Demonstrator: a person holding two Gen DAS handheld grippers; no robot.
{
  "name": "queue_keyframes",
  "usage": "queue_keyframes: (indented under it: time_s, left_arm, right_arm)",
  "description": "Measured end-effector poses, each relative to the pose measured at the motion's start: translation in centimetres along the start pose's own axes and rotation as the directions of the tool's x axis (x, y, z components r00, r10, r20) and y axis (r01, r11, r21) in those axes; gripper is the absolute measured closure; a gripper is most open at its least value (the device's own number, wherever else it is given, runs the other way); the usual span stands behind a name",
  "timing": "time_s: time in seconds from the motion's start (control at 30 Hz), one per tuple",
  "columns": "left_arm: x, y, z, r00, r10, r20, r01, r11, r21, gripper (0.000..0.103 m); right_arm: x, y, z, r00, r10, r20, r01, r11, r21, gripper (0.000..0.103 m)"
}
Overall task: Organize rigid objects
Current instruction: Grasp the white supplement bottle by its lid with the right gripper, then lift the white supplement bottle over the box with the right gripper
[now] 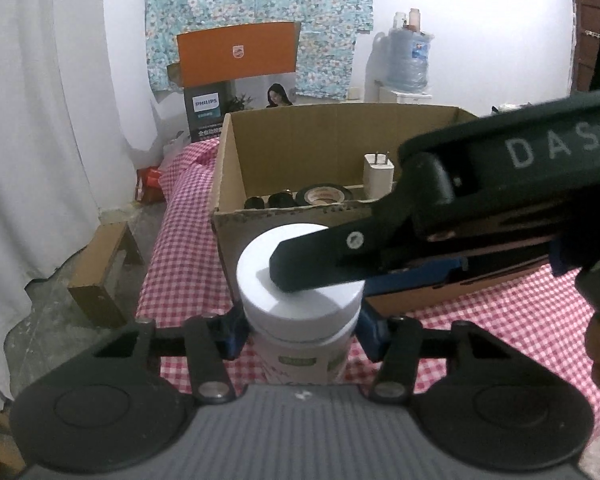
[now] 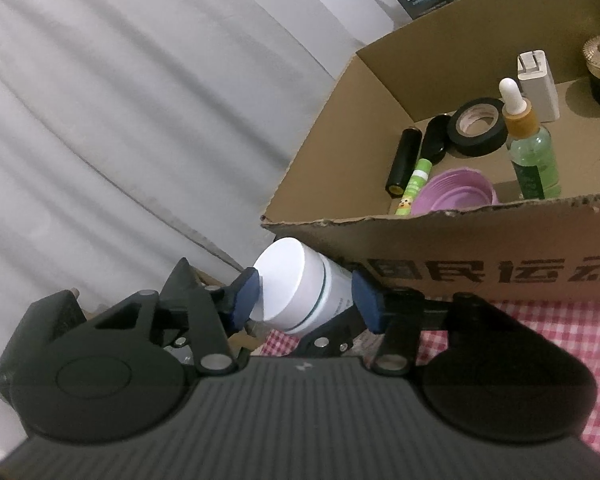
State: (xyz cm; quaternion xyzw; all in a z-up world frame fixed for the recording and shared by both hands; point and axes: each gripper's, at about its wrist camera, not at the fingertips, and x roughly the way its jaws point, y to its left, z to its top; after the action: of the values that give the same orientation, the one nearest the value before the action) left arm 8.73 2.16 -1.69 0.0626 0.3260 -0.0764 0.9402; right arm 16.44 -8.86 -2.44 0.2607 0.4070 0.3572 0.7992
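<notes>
Currently the white bottle [image 1: 300, 308] stands upright above the checked table [image 1: 180, 240], at 12 o'clock from my left gripper [image 1: 300, 334] and just short of the near wall of the cardboard box [image 1: 236, 224].

1. Left jaws: clenched on the bottle. The blue pads [image 1: 232, 336] bear on its body just beneath the wide white cap, one at 9 o'clock and one at 3 o'clock.
2. Right jaws: my right gripper [image 2: 306, 300] reaches in from 3 o'clock. One finger lies across the top of the cap and the other sits beside it. I cannot tell whether these pads press or merely flank the cap.

Handling judgement:
- The shell looks like stiff, smooth plastic. It should not deform under firm pressure, but a glossy wall may slip.
- Weight is probably low. The contents are hidden, so I treat it as possibly part full.
- The cap is a separate piece. A grip on the cap alone could turn or loosen it.
- Recommended hold: the cylindrical body below the cap rim, so the rim acts as a stop against sliding.
- The box at 12 o'clock already holds other items, so a clear spot is needed.
</notes>
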Motion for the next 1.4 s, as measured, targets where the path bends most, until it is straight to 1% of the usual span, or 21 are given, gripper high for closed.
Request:
queue_keyframes:
  time_s: [0.3,0.43,0.57,0.73,0.83,0.9,1.03,1.17,1.23,1.33,1.4]
  left_arm:
    - [-3.1,-0.7,0.9,1.000,0.009,0.009,-0.010,1.000,0.019,0.049]
    - [-5.4,-1.2,2.4,0.998,0.012,0.060,-0.015,0.998,0.054,0.049]
    - [-7.3,-1.9,4.6,0.993,-0.006,0.120,-0.005,0.996,0.089,0.049]
    - [-8.3,-3.8,8.1,0.983,-0.056,0.174,0.033,0.991,0.133,0.049]
    - [-8.0,-5.4,10.2,0.975,-0.101,0.197,0.071,0.985,0.155,0.049]
    - [-7.4,-6.6,11.6,0.970,-0.138,0.200,0.105,0.980,0.167,0.049]
    - [-4.7,-8.4,13.9,0.961,-0.229,0.153,0.206,0.966,0.154,0.049]
    - [-0.5,-9.8,15.1,0.954,-0.294,0.060,0.287,0.951,0.112,0.049]
    - [1.9,-10.3,15.3,0.951,-0.308,0.016,0.305,0.948,0.095,0.049]
    - [5.0,-10.9,14.9,0.951,-0.304,-0.045,0.307,0.948,0.083,0.049]
    - [6.7,-10.6,14.8,0.950,-0.303,-0.073,0.308,0.948,0.075,0.049]
  right_arm:
    - [-2.0,1.4,-0.4,0.999,0.048,0.024,-0.047,0.999,-0.015,0.053]
    - [-4.1,3.1,-0.2,0.995,0.073,0.066,-0.069,0.996,-0.060,0.053]
    - [-6.9,4.6,0.5,0.982,0.111,0.150,-0.092,0.987,-0.131,0.053]
    - [-10.4,5.6,2.4,0.965,0.112,0.236,-0.070,0.982,-0.178,0.052]
    - [-13.3,5.9,3.8,0.955,0.084,0.284,-0.026,0.979,-0.203,0.051]
    - [-14.8,5.5,4.8,0.949,0.057,0.310,0.010,0.978,-0.210,0.051]
    - [-17.1,3.5,6.9,0.939,-0.017,0.343,0.082,0.981,-0.177,0.051]
    - [-17.9,-0.1,8.4,0.937,-0.084,0.340,0.129,0.985,-0.114,0.051]
    - [-17.4,-2.2,9.1,0.939,-0.113,0.326,0.146,0.986,-0.081,0.051]
    - [-16.3,-5.4,9.7,0.948,-0.137,0.289,0.152,0.988,-0.030,0.051]
    - [-15.5,-7.3,9.9,0.953,-0.149,0.262,0.155,0.988,-0.003,0.051]
